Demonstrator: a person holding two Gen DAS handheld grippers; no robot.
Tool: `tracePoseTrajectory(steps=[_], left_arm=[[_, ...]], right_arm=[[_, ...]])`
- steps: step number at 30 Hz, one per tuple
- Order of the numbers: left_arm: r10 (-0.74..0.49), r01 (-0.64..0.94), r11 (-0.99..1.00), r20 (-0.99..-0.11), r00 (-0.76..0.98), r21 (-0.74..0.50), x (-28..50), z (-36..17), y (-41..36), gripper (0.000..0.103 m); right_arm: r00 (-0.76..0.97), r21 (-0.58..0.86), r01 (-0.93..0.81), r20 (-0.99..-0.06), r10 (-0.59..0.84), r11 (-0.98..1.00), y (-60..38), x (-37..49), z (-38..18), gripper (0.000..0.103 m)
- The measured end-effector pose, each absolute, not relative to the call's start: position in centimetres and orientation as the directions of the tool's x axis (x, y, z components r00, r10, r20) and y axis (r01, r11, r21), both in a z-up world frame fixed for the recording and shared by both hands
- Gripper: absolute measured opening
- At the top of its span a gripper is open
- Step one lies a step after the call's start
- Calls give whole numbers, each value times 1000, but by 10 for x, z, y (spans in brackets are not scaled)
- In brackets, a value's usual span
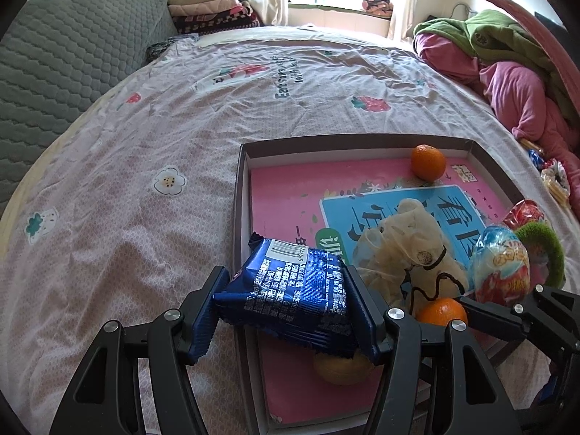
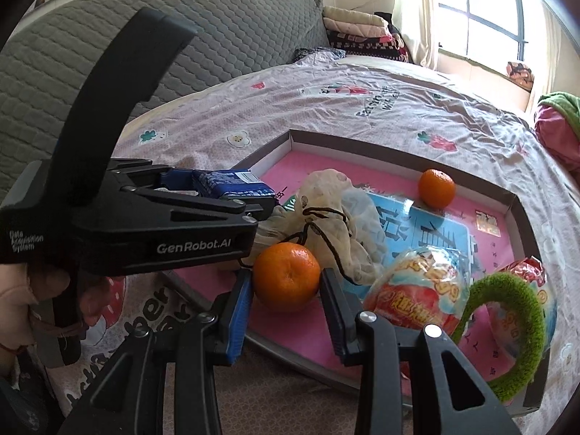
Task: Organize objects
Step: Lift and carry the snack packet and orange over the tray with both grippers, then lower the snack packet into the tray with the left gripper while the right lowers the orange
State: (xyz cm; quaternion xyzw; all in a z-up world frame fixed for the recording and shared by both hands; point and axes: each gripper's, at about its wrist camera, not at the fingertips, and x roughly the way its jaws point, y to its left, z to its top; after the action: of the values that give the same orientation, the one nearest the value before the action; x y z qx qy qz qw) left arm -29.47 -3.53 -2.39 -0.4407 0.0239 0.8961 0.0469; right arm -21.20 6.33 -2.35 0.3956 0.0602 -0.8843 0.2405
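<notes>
2 items: I am clamping left gripper (image 1: 286, 311) on soft, crinkly blue packet (image 1: 290, 286); right gripper (image 2: 286, 290) fingers are pinching firm tangerine (image 2: 286, 276) at its middle.

Blue snack packet (image 1: 290, 290), 2 orange tangerines (image 2: 286, 277), pink-lined tray (image 1: 290, 188), green ring (image 2: 514, 326).

Your blue packet (image 1: 290, 286) hides most of a yellow round thing (image 1: 340, 368); tray (image 2: 522, 217) corner cut off bottom right; packet text unreadable.

Home bedroom, bed (image 1: 217, 116), folded blankets (image 1: 210, 7)
</notes>
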Motion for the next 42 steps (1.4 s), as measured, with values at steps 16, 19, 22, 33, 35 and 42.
tracePoseTrajectory(steps=[16,19,22,33,35,42], left_arm=[[50,-115,-993,-793,-607,25,-287,-21,-34,65],[49,-115,-993,-792,-609,28,-286,-21,-33,65],[49,-115,-993,-790,-611,27,-286,-20,-33,65],[57,-114,-993,-785,-617,18,-280,-11,-36,65],[54,-114,-993,-781,-622,22,-279,-9,-36,65],[51,-115,-993,-772,-633,29,-274,-3,-36,65]], right_arm=[[-573,80,465,-733,-368,-882,66,-211,-21,39],[-579,68,466,-730,-362,-882,65,-209,-19,39],[-588,62,466,-724,-361,-883,65,-207,-16,39],[-602,67,453,-712,-361,-889,68,-205,-9,42],[-602,65,454,-712,-360,-888,68,-203,-8,42],[-613,65,451,-702,-363,-890,69,-201,-3,43]])
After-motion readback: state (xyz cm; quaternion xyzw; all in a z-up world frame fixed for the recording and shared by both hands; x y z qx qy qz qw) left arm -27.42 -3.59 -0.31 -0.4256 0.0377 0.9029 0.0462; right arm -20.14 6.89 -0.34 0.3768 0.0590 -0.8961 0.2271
